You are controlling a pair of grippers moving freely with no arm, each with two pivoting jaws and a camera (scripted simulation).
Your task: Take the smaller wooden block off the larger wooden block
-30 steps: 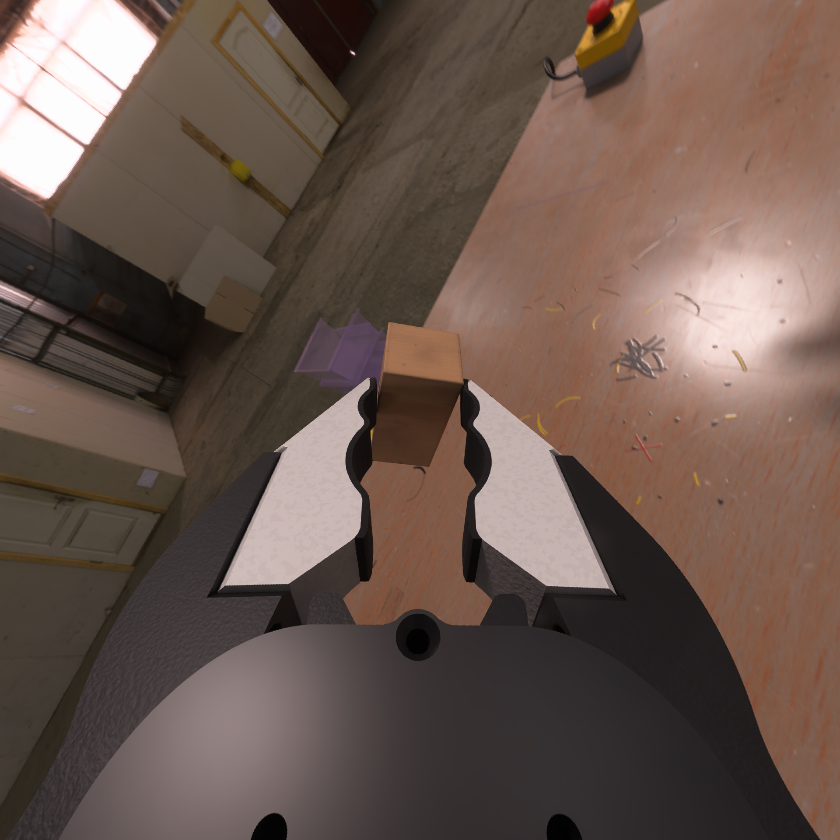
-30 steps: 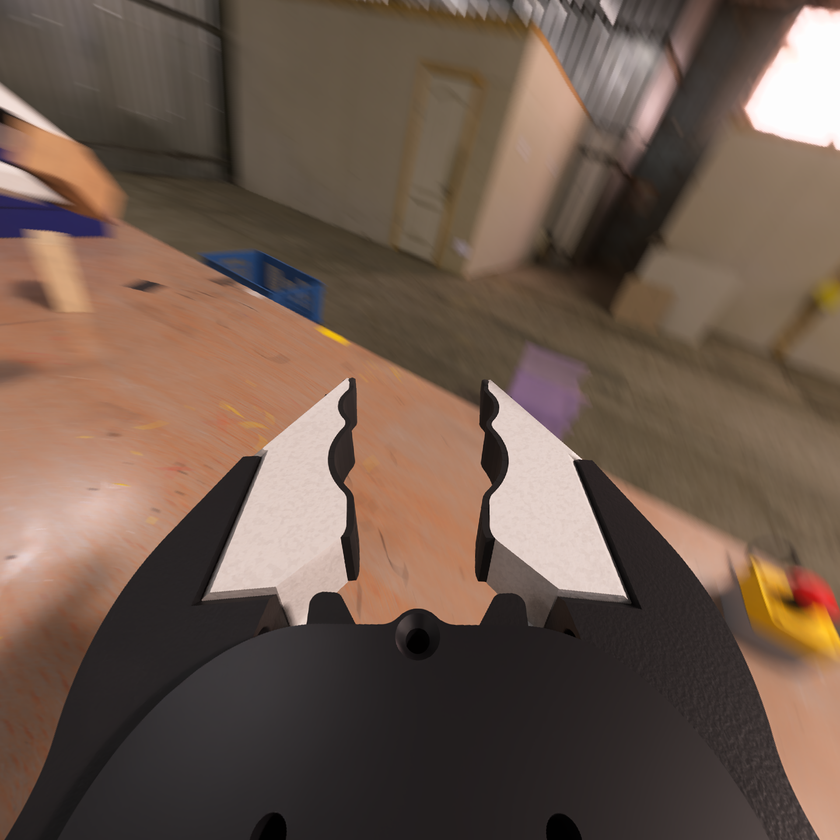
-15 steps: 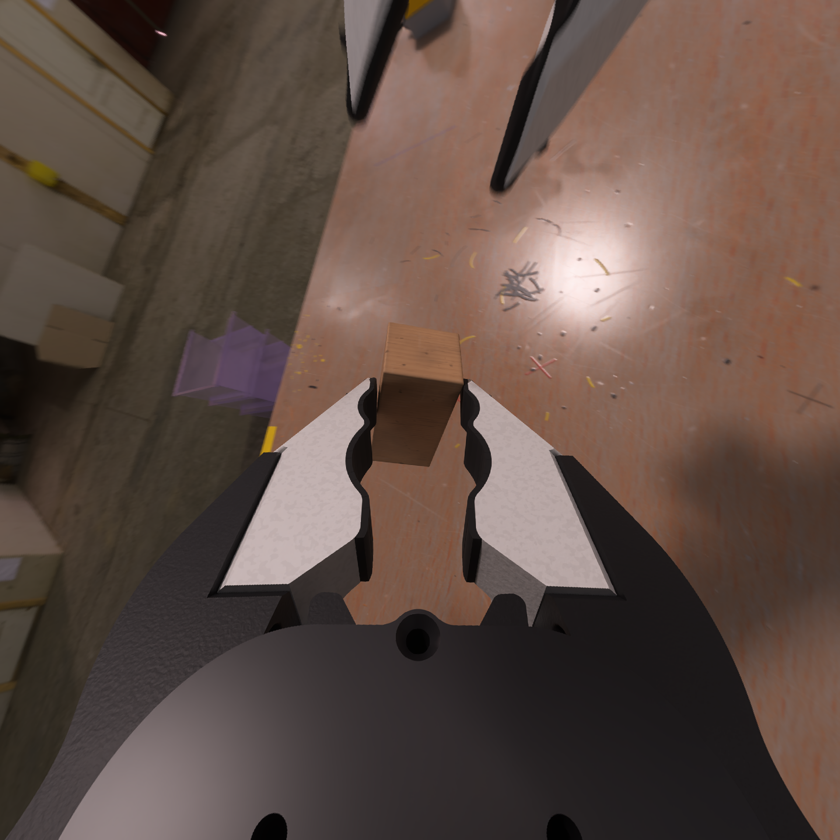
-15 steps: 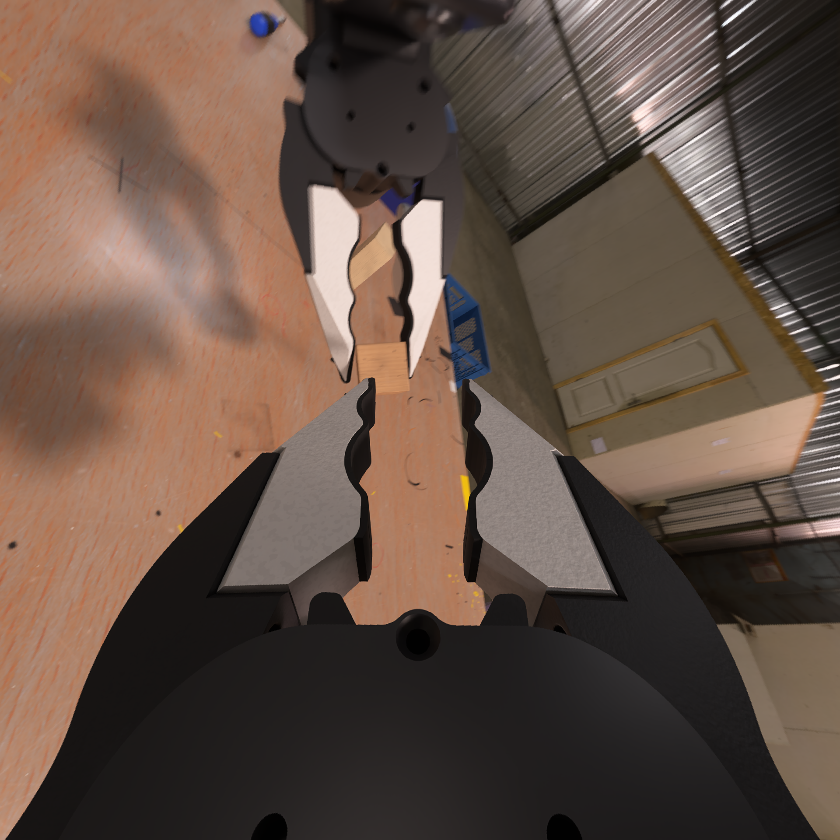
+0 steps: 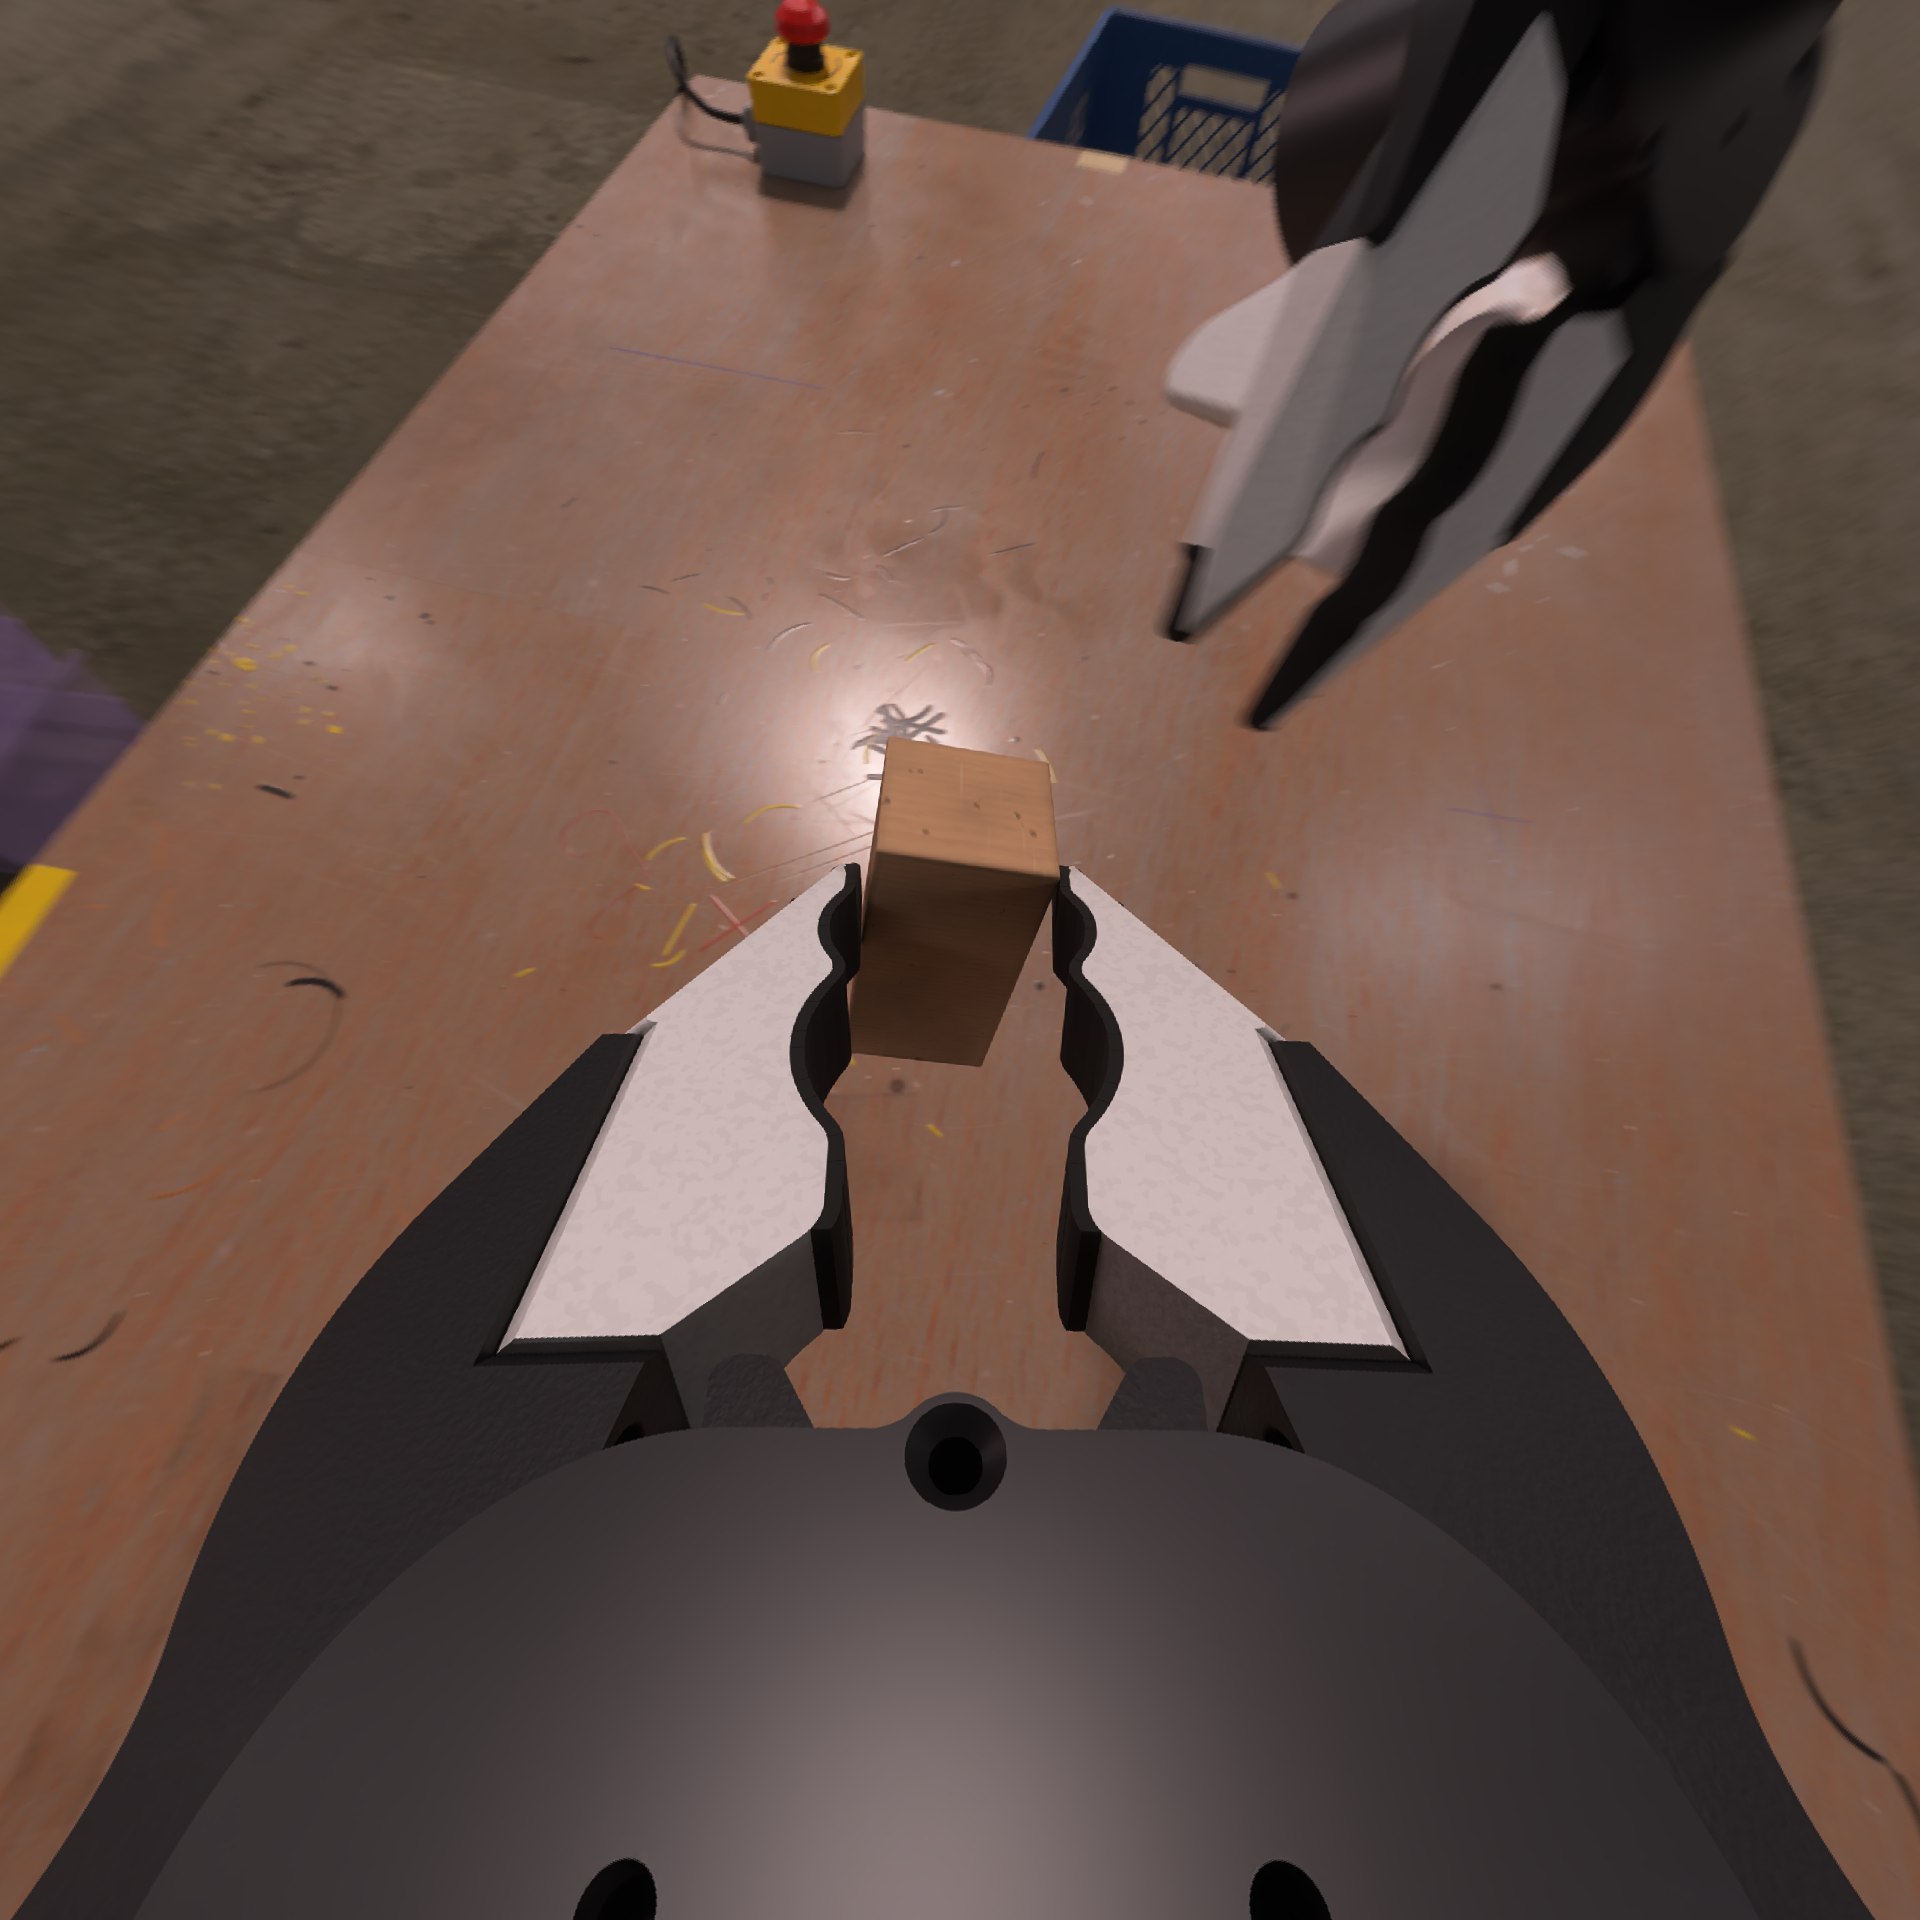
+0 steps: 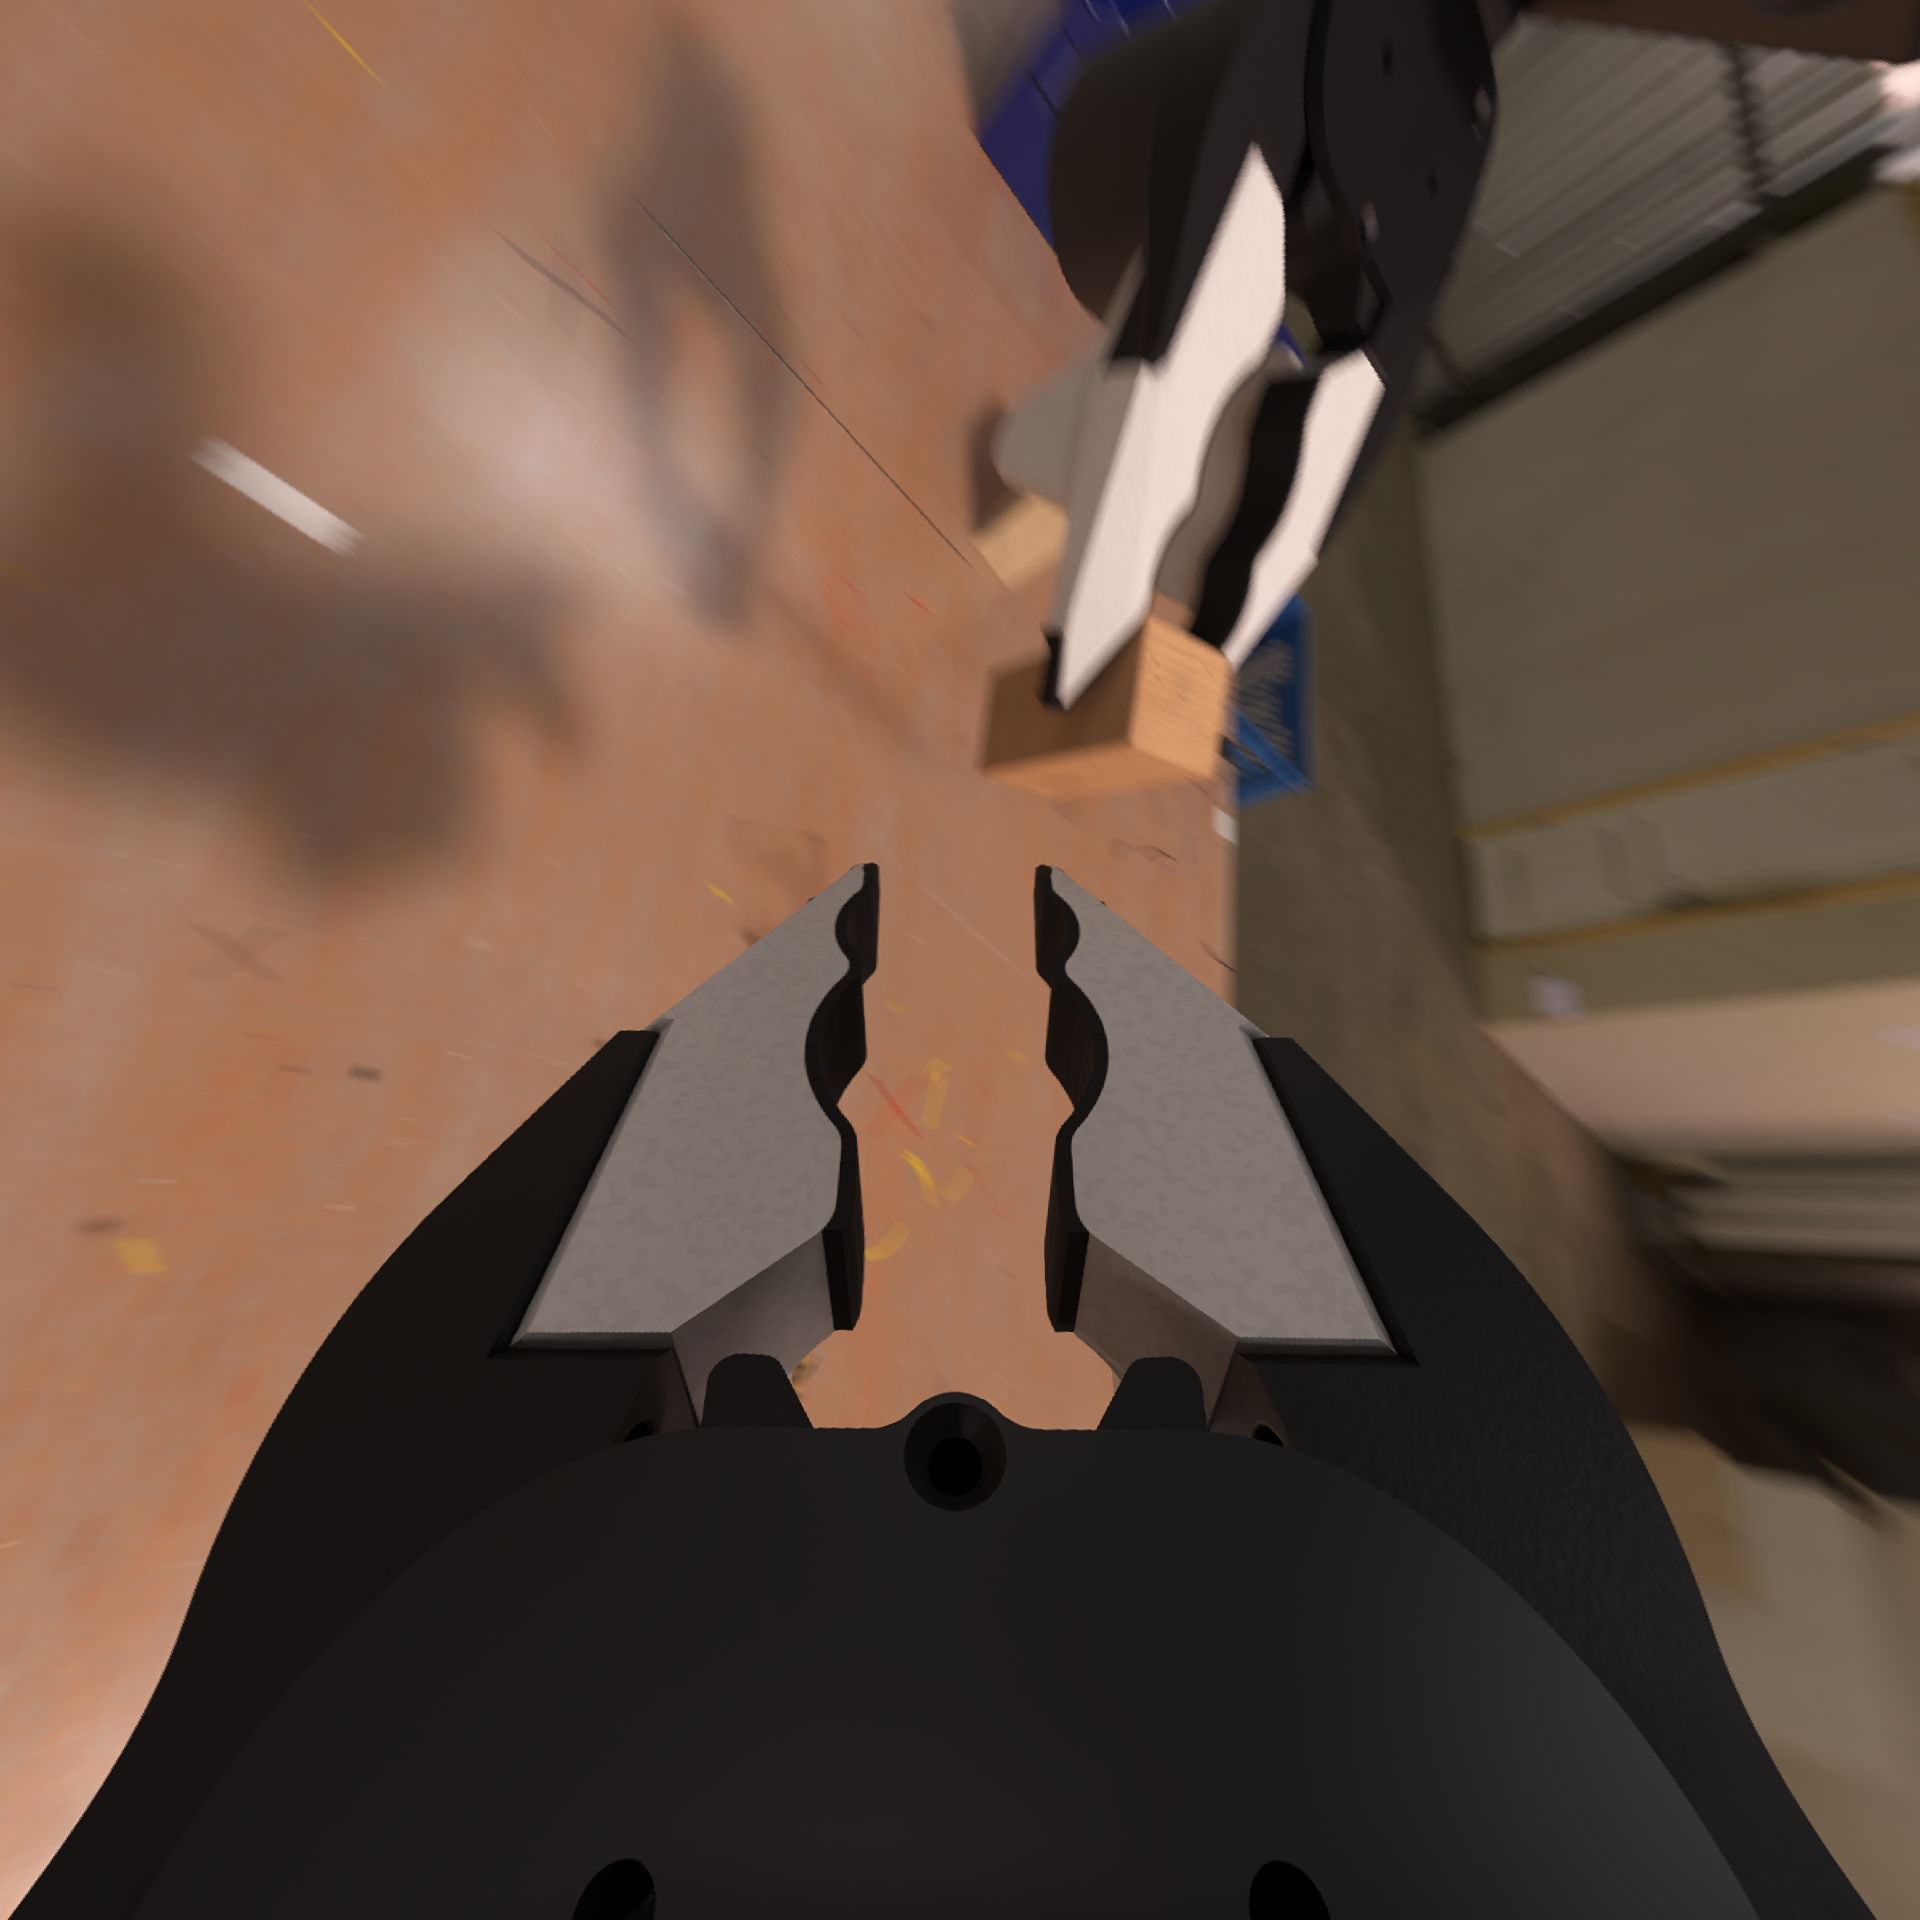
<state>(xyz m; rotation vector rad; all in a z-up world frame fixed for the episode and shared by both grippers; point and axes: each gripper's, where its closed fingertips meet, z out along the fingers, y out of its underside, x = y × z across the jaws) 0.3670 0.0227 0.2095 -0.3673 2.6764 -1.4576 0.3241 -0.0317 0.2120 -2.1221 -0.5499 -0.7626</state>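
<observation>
The left gripper (image 5: 954, 883) holds a wooden block (image 5: 956, 904) pinched between its fingertips, lifted clear of the brown table (image 5: 468, 727). To the right and farther off, the right gripper (image 5: 1226, 665) hangs above the table with its jaws apart and empty. A yellow box with a red button (image 5: 805, 94) sits at the table's far end, a blue crate (image 5: 1174, 104) behind.
</observation>
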